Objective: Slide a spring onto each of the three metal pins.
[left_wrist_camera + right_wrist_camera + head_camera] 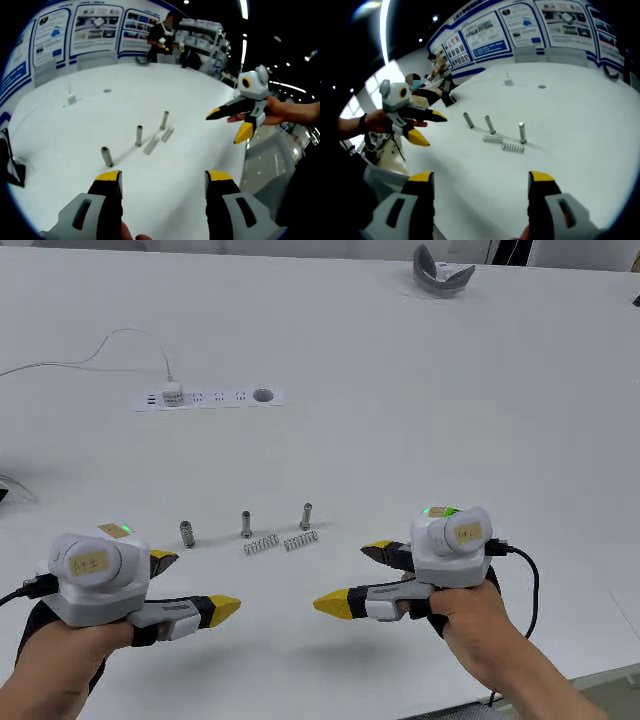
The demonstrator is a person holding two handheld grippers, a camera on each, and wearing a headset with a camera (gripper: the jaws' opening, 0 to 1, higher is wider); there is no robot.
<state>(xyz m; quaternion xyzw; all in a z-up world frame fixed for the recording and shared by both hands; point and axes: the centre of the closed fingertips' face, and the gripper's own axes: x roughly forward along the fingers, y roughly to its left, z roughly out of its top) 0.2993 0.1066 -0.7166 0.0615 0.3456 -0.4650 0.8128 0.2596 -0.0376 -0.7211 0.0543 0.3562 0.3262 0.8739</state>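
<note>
On the white table (pixel 400 420), three metal pins (pixel 246 524) stand upright in a row, two springs (pixel 261 544) lying just before them; my left gripper (pixel 197 583) and right gripper (pixel 352 576) hover near, jaws spread wide, empty.

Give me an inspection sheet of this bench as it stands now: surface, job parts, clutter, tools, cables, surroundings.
Surface: plain white table.
Job's things: left pin, middle pin and right pin stand upright in a row; left spring and right spring lie in front of them; the left pin looks thicker, cannot tell if it carries a spring.
Clutter: power strip with white plug; grey object at the far edge.
Tools: left tool and right tool open, holding nothing.
Cables: white cable; black cable on the right tool.
Surroundings: poster boards, shelves, a person.
</note>
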